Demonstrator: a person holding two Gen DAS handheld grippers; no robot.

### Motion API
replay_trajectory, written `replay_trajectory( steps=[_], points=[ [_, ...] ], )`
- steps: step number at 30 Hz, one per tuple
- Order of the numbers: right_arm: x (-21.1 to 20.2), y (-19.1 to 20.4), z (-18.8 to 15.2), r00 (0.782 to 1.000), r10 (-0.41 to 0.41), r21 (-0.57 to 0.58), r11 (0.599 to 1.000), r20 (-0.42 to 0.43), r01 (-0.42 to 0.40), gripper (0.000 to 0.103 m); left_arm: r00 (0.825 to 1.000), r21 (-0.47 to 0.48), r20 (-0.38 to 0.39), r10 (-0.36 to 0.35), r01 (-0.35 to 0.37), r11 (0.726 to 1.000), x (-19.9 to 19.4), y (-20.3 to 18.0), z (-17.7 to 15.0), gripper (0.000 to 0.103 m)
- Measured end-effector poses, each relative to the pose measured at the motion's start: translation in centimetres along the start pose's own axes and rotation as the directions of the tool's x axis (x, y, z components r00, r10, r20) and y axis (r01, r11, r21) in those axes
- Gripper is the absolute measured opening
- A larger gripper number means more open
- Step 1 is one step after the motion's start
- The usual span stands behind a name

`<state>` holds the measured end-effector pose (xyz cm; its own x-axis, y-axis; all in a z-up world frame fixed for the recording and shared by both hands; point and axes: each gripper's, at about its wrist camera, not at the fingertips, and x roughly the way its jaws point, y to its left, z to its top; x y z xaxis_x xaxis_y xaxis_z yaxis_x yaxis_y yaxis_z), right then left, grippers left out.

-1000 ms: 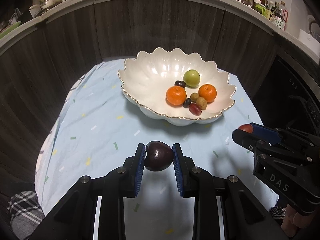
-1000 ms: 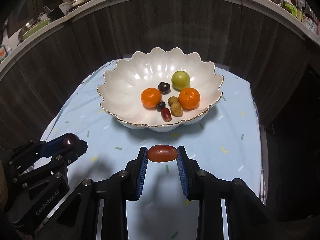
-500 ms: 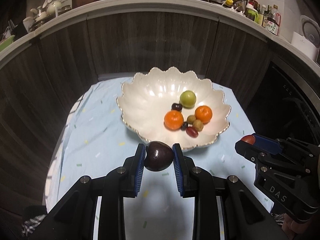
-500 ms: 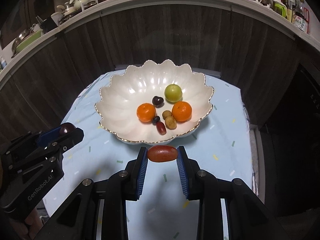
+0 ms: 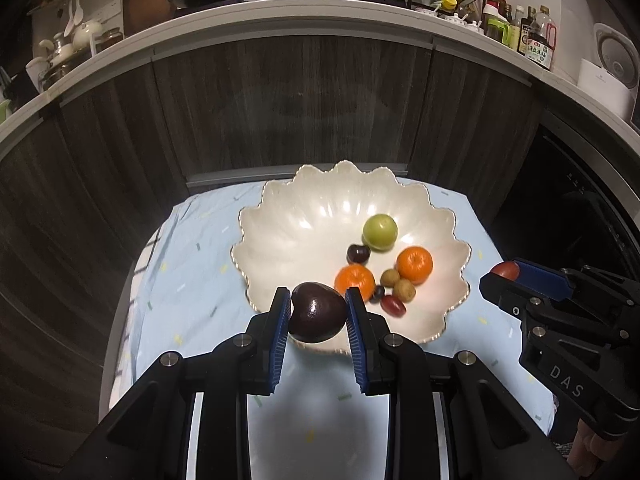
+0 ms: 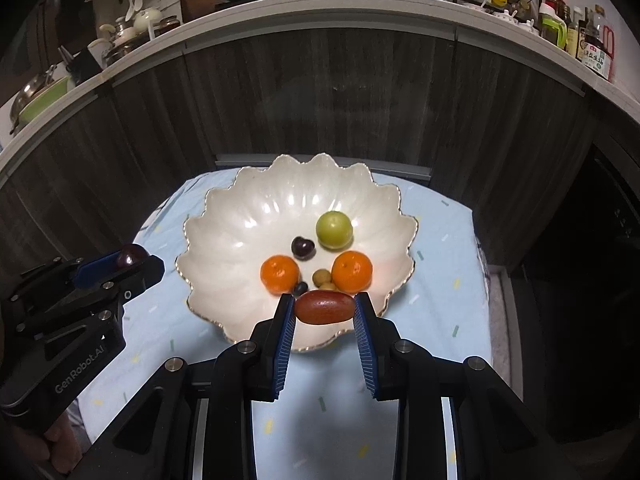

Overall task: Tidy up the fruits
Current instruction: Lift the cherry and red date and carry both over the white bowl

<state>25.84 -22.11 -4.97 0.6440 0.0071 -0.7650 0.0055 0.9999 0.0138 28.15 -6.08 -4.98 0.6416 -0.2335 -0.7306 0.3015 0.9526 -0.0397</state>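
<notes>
Left fingers [image 5: 279, 336]: blue pads of the left gripper [image 5: 318, 318] clamped on a dark purple plum [image 5: 317, 312], one pad on each side; plum hangs over the near rim of the bowl.
Right fingers [image 6: 285, 340]: right gripper [image 6: 325, 326] pinching a red oblong fruit [image 6: 325, 307] end to end, held over the bowl's near rim.
Cross views: left wrist view shows the right gripper to the right of the bowl with a bit of the red fruit showing at its tip; right wrist view shows the left gripper to the left of the bowl with the plum at its tip.
Counter [image 5: 192, 280]: low surface under a pale blue cloth with small coloured flecks, in front of dark wood cabinet fronts.
Bowl [image 6: 224, 236]: large white scalloped dish with gold edge, sits mid-cloth.
Bowl contents, right half: green round fruit [image 6: 334, 229] at the back; two oranges [image 6: 280, 274] side by side nearer; dark cherry [image 6: 302, 247] between the green fruit and the left orange; small tan fruits [image 5: 404, 290] and a dark grape [image 5: 377, 293] clustered between the oranges; small red fruit [image 5: 393, 305] nearest the front.
Bowl, left half: bare.
</notes>
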Motion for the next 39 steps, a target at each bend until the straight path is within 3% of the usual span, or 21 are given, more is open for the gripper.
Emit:
replay_trajectory(
  steps=[13,39],
  points=[
    [2.9,-0.6,3.1,1.000,-0.023,0.024,0.999,0.012,0.023,0.031,1.000,0.017,0.015,0.004,-0.004,1.000,3.2,1.2,3.8,0.028],
    [9.9,-2.5,6.3,0.994,-0.109,0.074,0.991,-0.031,0.111,0.031,1.000,-0.019,-0.030,0.006,-0.006,1.000,10.3,2.7,6.1,0.028]
  ],
)
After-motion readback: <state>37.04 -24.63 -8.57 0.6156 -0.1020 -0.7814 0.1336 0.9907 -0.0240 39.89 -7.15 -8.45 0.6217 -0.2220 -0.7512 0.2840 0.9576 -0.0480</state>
